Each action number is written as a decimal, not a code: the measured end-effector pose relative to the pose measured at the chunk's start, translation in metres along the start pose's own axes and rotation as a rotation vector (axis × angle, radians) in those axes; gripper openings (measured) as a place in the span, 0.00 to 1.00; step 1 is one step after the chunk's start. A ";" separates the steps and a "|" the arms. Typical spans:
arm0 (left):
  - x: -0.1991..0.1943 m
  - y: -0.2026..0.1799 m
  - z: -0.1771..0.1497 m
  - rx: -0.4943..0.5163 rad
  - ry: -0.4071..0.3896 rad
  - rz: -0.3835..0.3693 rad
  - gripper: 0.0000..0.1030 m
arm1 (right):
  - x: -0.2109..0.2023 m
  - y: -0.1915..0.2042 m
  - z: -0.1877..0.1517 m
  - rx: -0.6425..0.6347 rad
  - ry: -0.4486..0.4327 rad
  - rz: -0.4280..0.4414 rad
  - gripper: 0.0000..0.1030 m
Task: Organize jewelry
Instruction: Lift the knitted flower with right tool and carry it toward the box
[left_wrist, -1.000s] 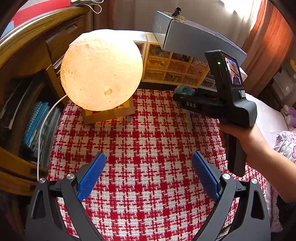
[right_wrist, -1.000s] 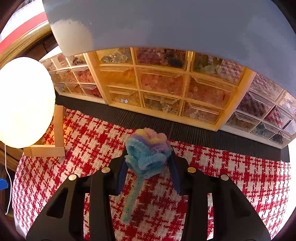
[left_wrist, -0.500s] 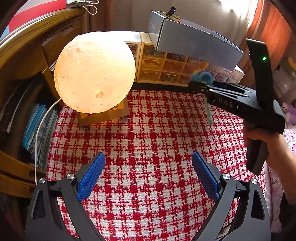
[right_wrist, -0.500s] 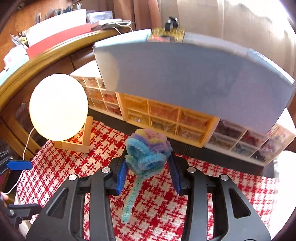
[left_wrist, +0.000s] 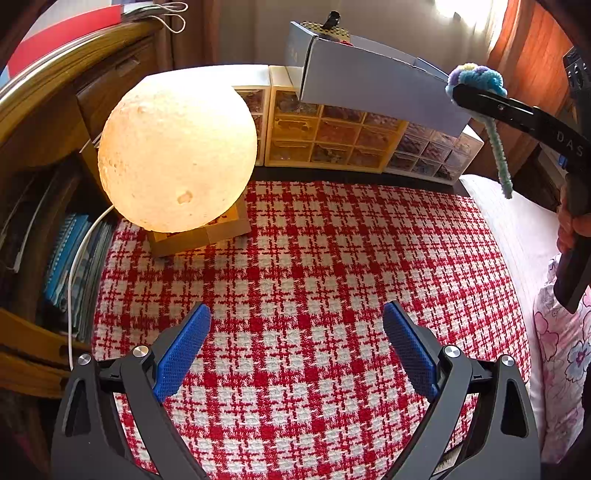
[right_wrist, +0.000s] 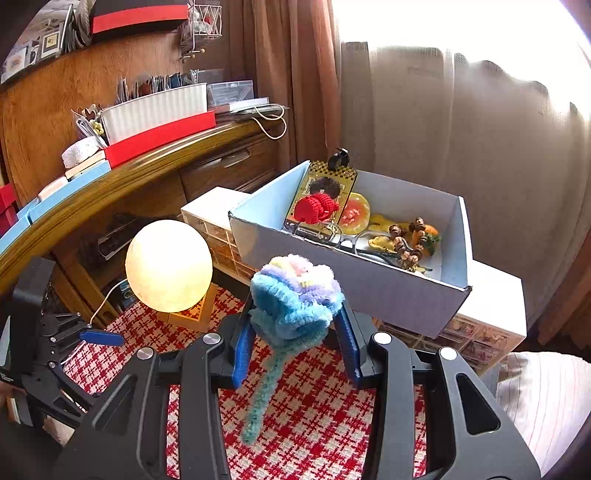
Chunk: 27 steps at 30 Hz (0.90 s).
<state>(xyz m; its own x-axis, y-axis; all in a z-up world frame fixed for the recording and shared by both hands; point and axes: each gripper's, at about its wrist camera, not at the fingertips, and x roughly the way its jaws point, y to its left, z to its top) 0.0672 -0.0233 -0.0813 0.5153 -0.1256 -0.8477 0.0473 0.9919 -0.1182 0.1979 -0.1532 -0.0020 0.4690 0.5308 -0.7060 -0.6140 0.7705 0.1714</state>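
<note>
**Pipe-cleaner flower held up in front of the open box**

The right gripper (right_wrist: 293, 345) is clamping its blue pads on a fuzzy pipe-cleaner flower (right_wrist: 295, 299), whose pastel blue, lilac and yellow head is bulging up above the fingertips while its teal stem is dangling down between the two fingers toward the red-and-white checked cloth (right_wrist: 314, 417). Just beyond the fingertips and slightly to their right, an open pale-blue cardboard box (right_wrist: 369, 280) is sitting on top of the small-drawer organizers (right_wrist: 480, 332); a red knitted piece, a card, beads and other trinkets are lying inside it. To the left of the right fingers, the glowing moon lamp (right_wrist: 168, 265) is standing on its wooden base.

The left gripper (left_wrist: 293, 347) is hanging over the checked cloth with its blue pads standing wide apart and nothing between them. Ahead of it and to the left the lamp is shining; ahead and far to the right, the right gripper is showing side-on, raised level with the box's front wall, with the flower's head at its tip and the stem drooping below.
</note>
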 end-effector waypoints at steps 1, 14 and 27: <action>0.000 -0.001 0.000 0.003 0.000 0.001 0.91 | -0.004 -0.001 0.002 -0.011 -0.005 -0.012 0.38; 0.002 -0.014 0.001 0.025 0.000 -0.006 0.91 | -0.035 -0.015 0.033 -0.037 -0.086 -0.072 0.38; -0.004 -0.011 0.004 0.022 -0.013 0.006 0.91 | -0.023 -0.034 0.064 0.041 -0.112 -0.074 0.38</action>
<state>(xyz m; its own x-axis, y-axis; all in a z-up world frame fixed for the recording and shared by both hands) 0.0680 -0.0339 -0.0743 0.5264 -0.1196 -0.8418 0.0634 0.9928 -0.1015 0.2484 -0.1689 0.0521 0.5810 0.5066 -0.6370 -0.5503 0.8212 0.1512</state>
